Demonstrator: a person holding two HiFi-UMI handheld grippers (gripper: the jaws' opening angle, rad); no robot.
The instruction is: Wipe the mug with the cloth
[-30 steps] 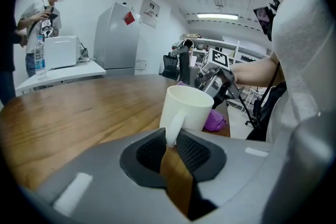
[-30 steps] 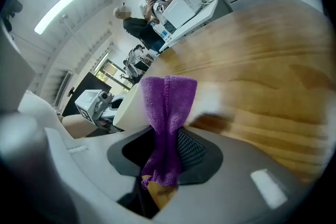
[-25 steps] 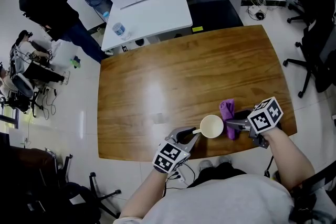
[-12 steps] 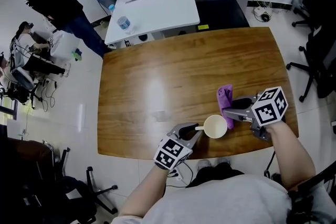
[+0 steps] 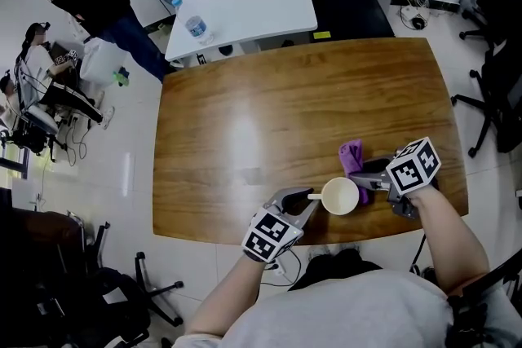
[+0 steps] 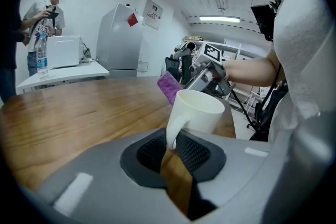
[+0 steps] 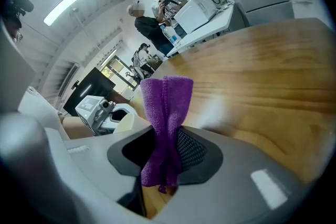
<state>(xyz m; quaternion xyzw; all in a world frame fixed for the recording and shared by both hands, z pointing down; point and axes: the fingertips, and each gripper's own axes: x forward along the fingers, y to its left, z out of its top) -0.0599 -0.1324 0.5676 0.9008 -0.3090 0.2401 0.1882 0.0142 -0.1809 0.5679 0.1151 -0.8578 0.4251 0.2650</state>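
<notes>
A white mug stands near the front edge of the wooden table. My left gripper is shut on the mug's handle, with the mug body just beyond the jaws. My right gripper is shut on a purple cloth, which sticks up between its jaws. The cloth hangs close to the mug's right side. In the left gripper view the cloth shows just behind the mug. The right gripper view has the mug at its left.
A white table with a white box and a water bottle stands beyond the far edge. People stand at the upper left. Office chairs are at the right. The table's front edge runs just under both grippers.
The right gripper with the cloth first drew away from the mug, then came back close to its right side. The left gripper and the mug stayed put.
</notes>
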